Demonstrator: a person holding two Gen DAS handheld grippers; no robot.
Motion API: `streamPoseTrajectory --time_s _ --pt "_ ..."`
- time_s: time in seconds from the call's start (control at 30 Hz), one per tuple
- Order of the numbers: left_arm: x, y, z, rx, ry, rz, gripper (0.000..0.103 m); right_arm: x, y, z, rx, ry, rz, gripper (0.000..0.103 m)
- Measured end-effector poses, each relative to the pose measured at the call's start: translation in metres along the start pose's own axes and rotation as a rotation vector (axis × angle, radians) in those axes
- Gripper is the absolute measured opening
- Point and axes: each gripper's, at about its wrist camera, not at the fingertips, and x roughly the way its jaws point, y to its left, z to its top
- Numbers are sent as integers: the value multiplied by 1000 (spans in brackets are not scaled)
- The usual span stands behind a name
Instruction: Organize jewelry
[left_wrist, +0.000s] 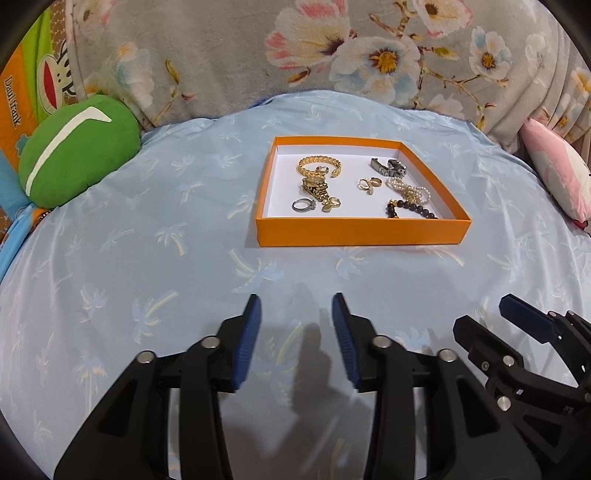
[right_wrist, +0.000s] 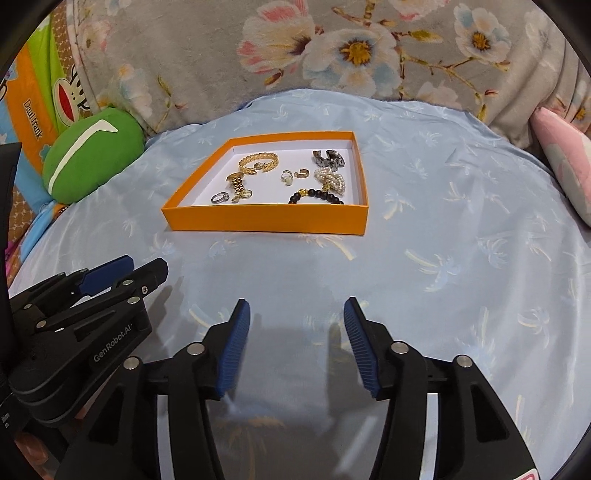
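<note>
An orange tray (left_wrist: 362, 232) (right_wrist: 266, 220) with a white floor sits on the blue bedsheet. Inside lie a gold chain bracelet (left_wrist: 319, 164) (right_wrist: 258, 161), a gold watch (left_wrist: 314, 186) (right_wrist: 236, 181), a silver ring (left_wrist: 303, 205) (right_wrist: 219, 198), small gold rings (left_wrist: 369, 183) (right_wrist: 294, 175), a grey metal band (left_wrist: 389, 167) (right_wrist: 328, 158), a pearl bracelet (left_wrist: 408, 189) (right_wrist: 330, 179) and a black bead bracelet (left_wrist: 412, 209) (right_wrist: 317, 196). My left gripper (left_wrist: 296, 339) is open and empty, short of the tray. My right gripper (right_wrist: 297, 347) is open and empty beside it.
A green plush cushion (left_wrist: 77, 147) (right_wrist: 92, 157) lies at the left. A pink pillow (left_wrist: 561, 173) (right_wrist: 565, 155) lies at the right. A floral blanket (left_wrist: 295, 55) rises behind the tray. The right gripper shows in the left wrist view (left_wrist: 517, 332).
</note>
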Motion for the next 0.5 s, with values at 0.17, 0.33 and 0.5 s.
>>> streamPoseTrajectory --time_s 0.17,0.33,0.5 --pt "-4 -6 -1 20 -16 43 51 -1 -1 -1 8 3 -18 57" --pt "-3 -8 -1 30 -11 99 59 2 -2 -2 13 17 -40 57" --pt "1 -6 -1 19 6 122 63 4 1 -2 -3 26 -65 57"
